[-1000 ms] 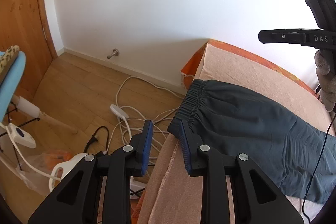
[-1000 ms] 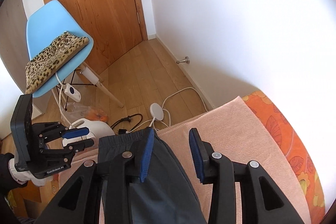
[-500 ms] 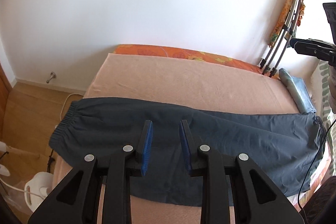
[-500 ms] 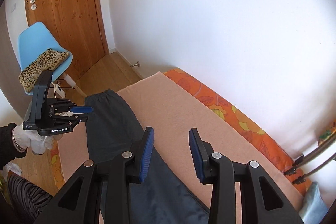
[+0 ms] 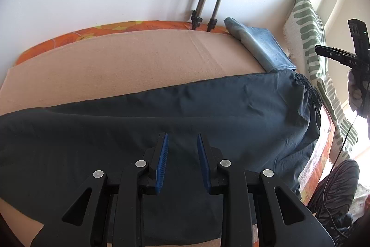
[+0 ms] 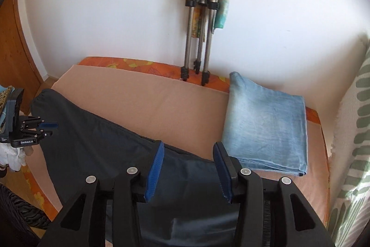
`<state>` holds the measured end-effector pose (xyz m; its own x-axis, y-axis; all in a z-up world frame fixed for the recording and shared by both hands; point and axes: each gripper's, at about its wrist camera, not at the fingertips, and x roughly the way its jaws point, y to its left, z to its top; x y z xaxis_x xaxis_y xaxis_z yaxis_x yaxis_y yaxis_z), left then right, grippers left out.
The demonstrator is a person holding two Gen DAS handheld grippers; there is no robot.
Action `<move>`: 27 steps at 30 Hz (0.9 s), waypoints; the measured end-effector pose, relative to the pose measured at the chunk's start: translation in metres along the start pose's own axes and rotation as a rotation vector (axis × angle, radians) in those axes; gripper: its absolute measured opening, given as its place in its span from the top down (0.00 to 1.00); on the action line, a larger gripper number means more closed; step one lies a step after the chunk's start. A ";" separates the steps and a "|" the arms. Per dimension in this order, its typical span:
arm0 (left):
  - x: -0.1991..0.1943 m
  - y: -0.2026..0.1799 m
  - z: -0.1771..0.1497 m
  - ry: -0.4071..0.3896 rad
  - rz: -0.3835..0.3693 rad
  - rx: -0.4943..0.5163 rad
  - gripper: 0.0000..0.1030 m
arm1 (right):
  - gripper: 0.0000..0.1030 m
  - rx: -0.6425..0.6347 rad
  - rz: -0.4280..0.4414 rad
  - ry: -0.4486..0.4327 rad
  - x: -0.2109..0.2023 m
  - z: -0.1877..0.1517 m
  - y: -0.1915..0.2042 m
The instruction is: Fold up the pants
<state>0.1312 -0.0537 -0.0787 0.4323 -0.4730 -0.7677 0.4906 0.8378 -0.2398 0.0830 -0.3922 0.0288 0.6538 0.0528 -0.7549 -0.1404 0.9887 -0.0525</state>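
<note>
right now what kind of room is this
Most likely a bedroom at home. A bed with a peach cover stands against a white wall, a patterned pillow at one end. Dark pants lie spread on it beside folded jeans.

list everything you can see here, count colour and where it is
pants: 1, dark navy, laid flat lengthwise on the bed
blanket: 1, peach, covering the bed under the pants
bedsheet: 1, orange floral, showing at the wall edge
folded cloth: 1, light blue, on the blanket beside the pants' end
tripod: 1, grey metal, leaning on the wall
cushion: 1, white with green stripes, at the bed's end
door: 1, wooden, far left
left gripper: 1, black with blue pads, empty, over the pants
right gripper: 1, same, jaws opening, empty
</note>
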 end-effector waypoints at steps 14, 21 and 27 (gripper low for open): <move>0.012 -0.114 -0.046 0.129 -0.192 0.173 0.75 | 0.42 0.341 -0.055 0.099 0.005 -0.119 -0.118; -0.001 -0.162 -0.085 0.174 -0.190 0.361 0.55 | 0.40 0.499 -0.105 0.164 0.002 -0.158 -0.103; 0.021 -0.201 -0.103 0.176 -0.121 0.551 0.52 | 0.37 0.728 -0.052 0.144 -0.006 -0.187 -0.118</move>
<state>-0.0361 -0.2039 -0.1079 0.2393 -0.4645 -0.8526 0.8698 0.4929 -0.0244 -0.0434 -0.5360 -0.0829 0.5350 0.0339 -0.8442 0.4489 0.8350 0.3181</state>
